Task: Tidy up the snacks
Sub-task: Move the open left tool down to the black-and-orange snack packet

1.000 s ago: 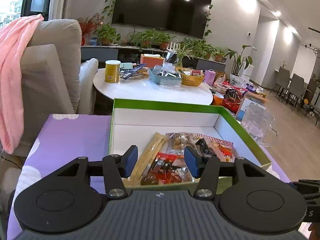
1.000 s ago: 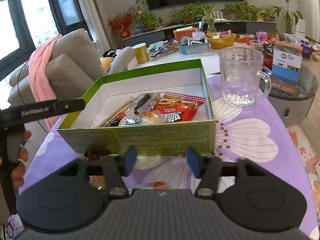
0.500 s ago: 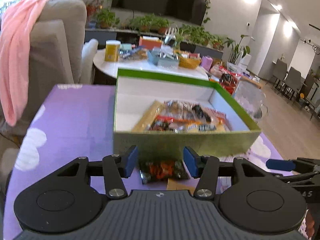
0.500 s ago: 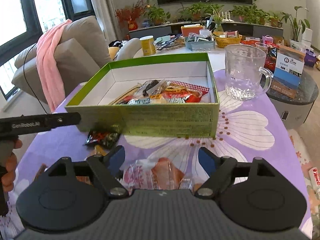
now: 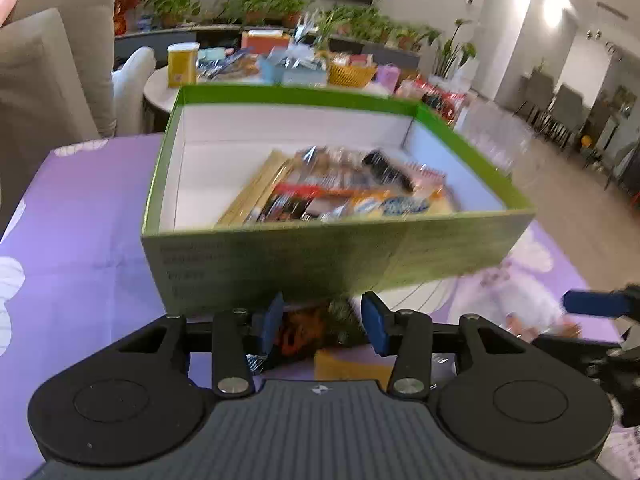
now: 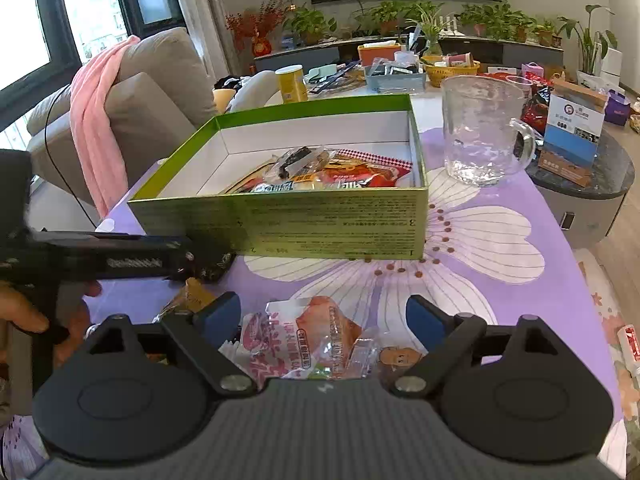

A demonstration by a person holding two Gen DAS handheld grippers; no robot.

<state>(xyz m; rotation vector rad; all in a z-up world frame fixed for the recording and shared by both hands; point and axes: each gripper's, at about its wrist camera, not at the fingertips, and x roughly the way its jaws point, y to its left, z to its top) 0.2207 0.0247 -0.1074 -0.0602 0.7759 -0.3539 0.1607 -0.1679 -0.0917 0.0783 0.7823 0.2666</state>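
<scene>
Several snack packets already sit in the green box (image 6: 280, 224) ahead; my left claw (image 5: 322, 322) closing around a dark packet (image 5: 316, 326), right claw (image 6: 324, 316) wide, empty, over the pink-and-orange packet (image 6: 304, 340).

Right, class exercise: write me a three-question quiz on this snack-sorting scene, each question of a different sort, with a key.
1. True or false: the green box already holds several snack packets.
2. Multiple choice: the glass mug stands (A) inside the box, (B) on the purple cloth beside the box, (C) on the sofa.
3. Fill in: between the fingers of the left gripper lies a dark ______ packet, on the cloth in front of the box.

Key
1. True.
2. B.
3. Snack. The left jaws are closing around it; the right gripper stands wide open above a pink-and-white packet.
</scene>
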